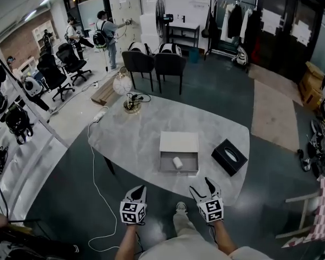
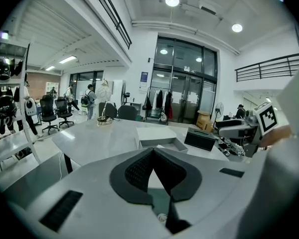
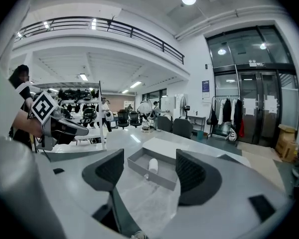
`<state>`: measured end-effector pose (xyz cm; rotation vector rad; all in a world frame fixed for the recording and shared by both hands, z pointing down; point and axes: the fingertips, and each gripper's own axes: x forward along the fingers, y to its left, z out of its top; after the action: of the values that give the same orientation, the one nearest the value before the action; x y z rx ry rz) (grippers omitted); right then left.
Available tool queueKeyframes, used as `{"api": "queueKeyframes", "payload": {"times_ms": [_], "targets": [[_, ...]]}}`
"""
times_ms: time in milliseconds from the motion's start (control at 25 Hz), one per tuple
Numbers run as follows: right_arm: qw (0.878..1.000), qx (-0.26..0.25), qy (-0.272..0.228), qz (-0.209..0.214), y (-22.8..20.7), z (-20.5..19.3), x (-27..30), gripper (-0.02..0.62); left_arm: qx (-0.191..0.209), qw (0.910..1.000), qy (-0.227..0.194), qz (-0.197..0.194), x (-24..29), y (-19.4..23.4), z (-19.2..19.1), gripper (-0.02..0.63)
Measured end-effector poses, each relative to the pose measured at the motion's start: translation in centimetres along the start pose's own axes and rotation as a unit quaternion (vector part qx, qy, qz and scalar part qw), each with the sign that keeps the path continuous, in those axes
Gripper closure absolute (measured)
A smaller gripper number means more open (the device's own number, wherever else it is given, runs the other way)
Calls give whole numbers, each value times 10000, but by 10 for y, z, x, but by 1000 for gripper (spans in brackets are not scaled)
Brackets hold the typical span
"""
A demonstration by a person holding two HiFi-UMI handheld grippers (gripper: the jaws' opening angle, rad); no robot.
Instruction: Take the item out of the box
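An open grey box lies on the pale table, with its lid flat behind it. A small white roll lies inside the box near its front wall. Both grippers hang short of the table's near edge, apart from the box. My left gripper is shut and empty, its pads touching in the left gripper view. My right gripper is open with nothing between its pads. In the right gripper view, the box and the roll show between the right gripper's spread pads.
A black tissue box sits right of the grey box. A round gold-based object with a cable stands at the table's far left. A white cord trails on the floor. Dark chairs stand beyond the table. People stand far back.
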<state>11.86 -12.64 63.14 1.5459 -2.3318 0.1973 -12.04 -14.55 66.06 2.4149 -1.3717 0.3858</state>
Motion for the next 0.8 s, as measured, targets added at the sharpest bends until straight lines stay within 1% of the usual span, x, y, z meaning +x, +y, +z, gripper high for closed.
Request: {"api": "queueKeyframes", "payload": {"times_ms": [320, 520, 800], "targets": [[9990, -163, -1, 424, -25, 32, 63, 284, -142, 9994, 30, 312, 44, 24, 32, 592], [9974, -240, -45, 671, -39, 49, 93, 284, -205, 9988, 88, 440, 75, 32, 44, 592], [9952, -216, -70, 955, -56, 59, 126, 284, -256, 9980, 78, 568, 115, 39, 64, 592]]}}
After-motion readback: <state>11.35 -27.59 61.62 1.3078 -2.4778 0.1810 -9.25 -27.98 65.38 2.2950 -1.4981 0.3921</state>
